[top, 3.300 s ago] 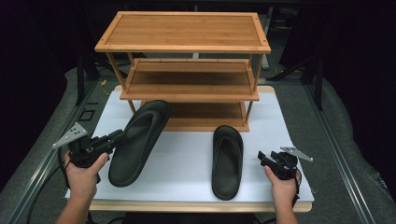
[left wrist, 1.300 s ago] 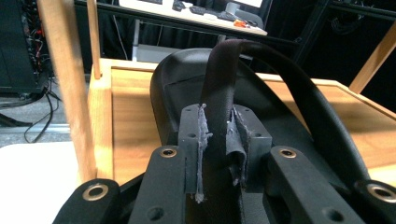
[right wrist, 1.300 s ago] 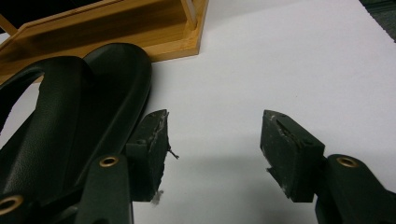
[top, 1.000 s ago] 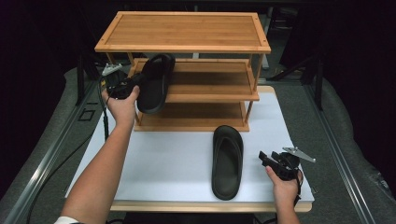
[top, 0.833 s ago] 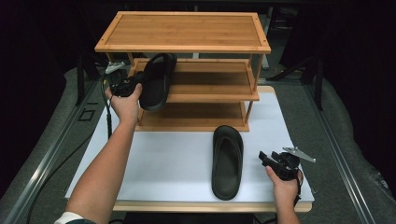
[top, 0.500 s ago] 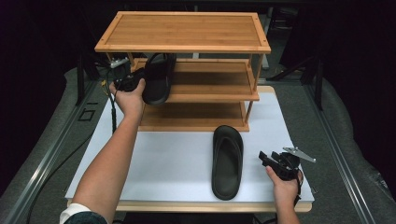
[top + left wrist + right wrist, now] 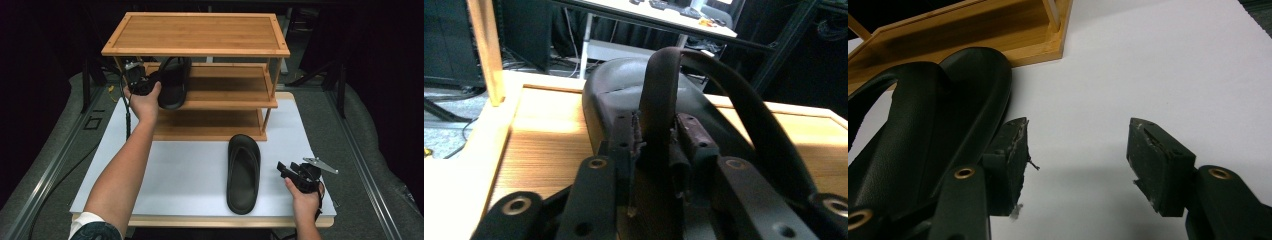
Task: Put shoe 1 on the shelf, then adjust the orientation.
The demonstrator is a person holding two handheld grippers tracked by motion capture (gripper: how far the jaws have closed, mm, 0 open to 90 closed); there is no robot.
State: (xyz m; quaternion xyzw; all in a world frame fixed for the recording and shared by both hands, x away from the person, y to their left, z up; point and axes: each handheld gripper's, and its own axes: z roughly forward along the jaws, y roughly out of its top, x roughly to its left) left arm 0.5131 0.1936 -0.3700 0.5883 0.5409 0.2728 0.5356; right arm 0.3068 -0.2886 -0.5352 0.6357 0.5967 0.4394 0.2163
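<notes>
High view: left gripper [image 7: 150,82] is clamped on the strap of one sandal [image 7: 173,82] at the rack's [image 7: 200,32] middle shelf. Right gripper [image 7: 286,170] rests wide apart on the bench [image 7: 190,175], second sandal [image 7: 243,172] just beside its left jaw.

left hand-held gripper [image 7: 150,82] | carried slipper [image 7: 173,82] from mat onto rack's middle shelf [image 7: 225,95] | seemingly resting

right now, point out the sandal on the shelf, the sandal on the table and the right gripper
sandal on the shelf [image 7: 173,84], high view, on its sole beside the strap
sandal on the table [image 7: 243,171], high view, middle of its footbed
right gripper [image 7: 1075,160], right gripper view, midway between its open jaws
</notes>
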